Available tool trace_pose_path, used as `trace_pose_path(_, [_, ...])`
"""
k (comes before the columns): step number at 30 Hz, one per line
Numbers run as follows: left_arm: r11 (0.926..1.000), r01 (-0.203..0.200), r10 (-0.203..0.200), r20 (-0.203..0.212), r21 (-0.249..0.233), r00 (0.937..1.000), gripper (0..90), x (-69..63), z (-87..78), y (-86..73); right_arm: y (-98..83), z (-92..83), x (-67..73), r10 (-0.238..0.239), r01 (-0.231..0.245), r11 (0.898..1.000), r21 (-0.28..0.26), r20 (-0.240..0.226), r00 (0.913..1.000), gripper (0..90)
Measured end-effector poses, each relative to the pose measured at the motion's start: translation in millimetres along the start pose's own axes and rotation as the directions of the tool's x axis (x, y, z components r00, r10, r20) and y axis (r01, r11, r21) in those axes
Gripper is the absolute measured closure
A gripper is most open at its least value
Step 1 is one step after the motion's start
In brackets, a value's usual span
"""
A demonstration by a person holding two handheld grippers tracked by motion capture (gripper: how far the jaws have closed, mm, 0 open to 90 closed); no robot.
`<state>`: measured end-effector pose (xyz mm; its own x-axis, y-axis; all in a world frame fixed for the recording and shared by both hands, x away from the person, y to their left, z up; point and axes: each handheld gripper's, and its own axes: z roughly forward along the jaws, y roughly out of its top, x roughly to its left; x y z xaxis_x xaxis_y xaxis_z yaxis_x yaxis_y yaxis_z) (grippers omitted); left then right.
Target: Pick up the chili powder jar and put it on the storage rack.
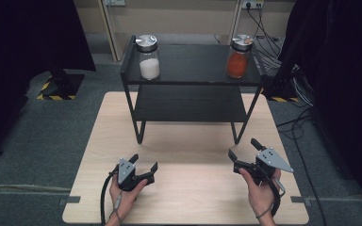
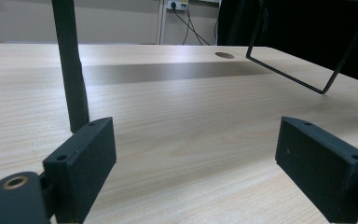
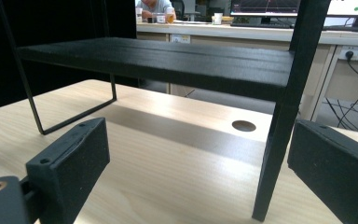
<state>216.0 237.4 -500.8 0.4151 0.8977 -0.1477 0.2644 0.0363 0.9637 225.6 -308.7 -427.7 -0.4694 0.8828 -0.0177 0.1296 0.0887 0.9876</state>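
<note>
Both the left gripper (image 1: 145, 165) and right gripper (image 1: 244, 149) are sitting spread and empty. Bare pale wood-grain counter (image 1: 188, 188) is lying open between them. The matte black shelf (image 1: 188, 77) is standing beyond.

Dim, soft overhead light; rack's shadow (image 2: 168, 72) crosses table (image 2: 191, 140); near claws slightly blurred.

Right gripper (image 3: 200, 172): two black padded jaws rising from the bottom corners, standing wide apart, nothing between the pads.
Light wooden table (image 3: 168, 158): pale grain surface below the jaws, with a round hole (image 3: 243, 125) near its far edge.
Black metal shelf rack (image 3: 168, 58): lower shelf board level above the table; one square leg stands between the jaws, nearer the right-hand one.
Thin black rod frame (image 3: 70, 116): rack's far support, resting on the table.
</note>
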Motion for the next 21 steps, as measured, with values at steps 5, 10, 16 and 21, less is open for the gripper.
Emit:
trace_pose_path(5, [1.0, 0.0, 0.0, 0.0, -0.001, 1.0, 11.8, -0.1, -0.1, -0.2, -9.1, -0.5, 1.0, 0.004, -0.004, 1.0, 0.015, 0.0, 1.0, 5.6])
trace_pose_path(10, [1.0, 0.0, 0.0, -0.001, -0.001, 1.0, 11.8, -0.2, -0.1, -0.2, -20.5, -0.8, 2.2, 0.008, -0.008, 0.999, 0.04, -0.001, 1.0, 5.6])
trace_pose_path(16, [1.0, 0.002, -0.002, -0.001, -0.001, 1.0, 11.8, 0.1, -0.1, -0.1, -34.7, -1.4, 3.8, 0.025, -0.025, 0.997, 0.071, -0.002, 0.9997, 5.6])
trace_pose_path(21, [1.0, 0.003, -0.003, -0.001, -0.001, 1.0, 11.8, 0.1, -0.1, -0.1, -44.7, -1.6, 4.6, 0.034, -0.034, 0.995, 0.09, 0.001, 0.9994, 5.6])
